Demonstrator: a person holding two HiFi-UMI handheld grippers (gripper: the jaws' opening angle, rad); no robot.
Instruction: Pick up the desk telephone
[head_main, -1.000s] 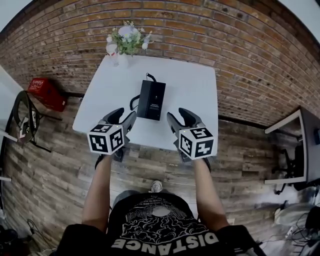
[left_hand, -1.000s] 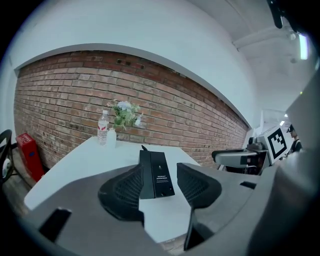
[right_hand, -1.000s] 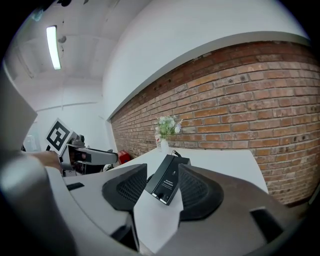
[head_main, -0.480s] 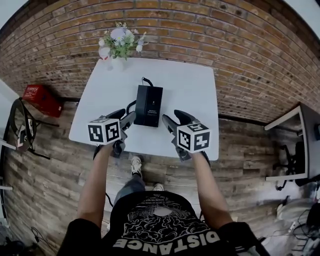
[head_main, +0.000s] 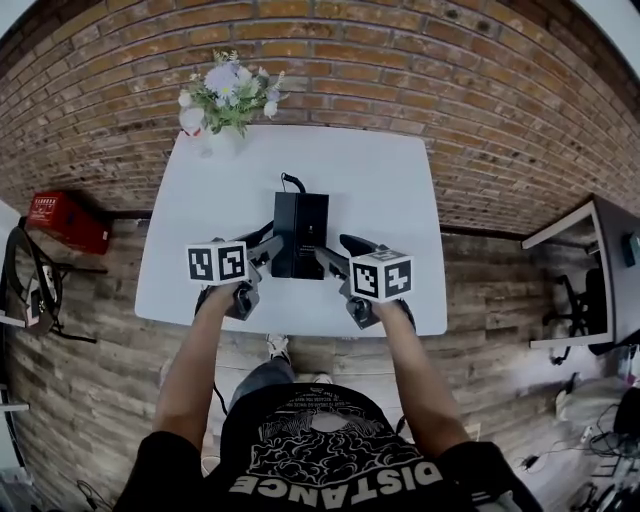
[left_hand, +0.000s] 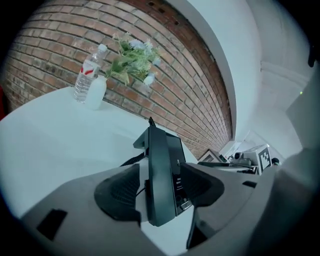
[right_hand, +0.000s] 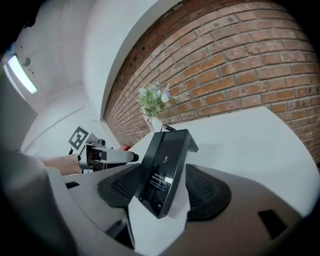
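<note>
A black desk telephone (head_main: 300, 232) lies lengthwise in the middle of the white table (head_main: 370, 185), its cord (head_main: 290, 181) leaving the far end. My left gripper (head_main: 266, 247) is at the phone's near left corner and my right gripper (head_main: 338, 250) at its near right corner. In the left gripper view the phone (left_hand: 161, 165) stands in the gap of the left gripper (left_hand: 160, 189). The jaws are opening and the pads (left_hand: 120, 192) do not press it. In the right gripper view the phone (right_hand: 165, 170) likewise fills the gap of the right gripper (right_hand: 164, 190), also opening, pads (right_hand: 207, 192) apart from it.
A white vase of flowers (head_main: 225, 95) stands at the table's far left corner, with a water bottle (left_hand: 86, 75) beside it. A brick wall runs behind the table. A red crate (head_main: 60, 218) sits on the floor at the left; another desk (head_main: 590, 260) stands at the right.
Both grippers have moved forward and down over the table's near edge to the phone's near corners. Their jaws stand wider than before.
</note>
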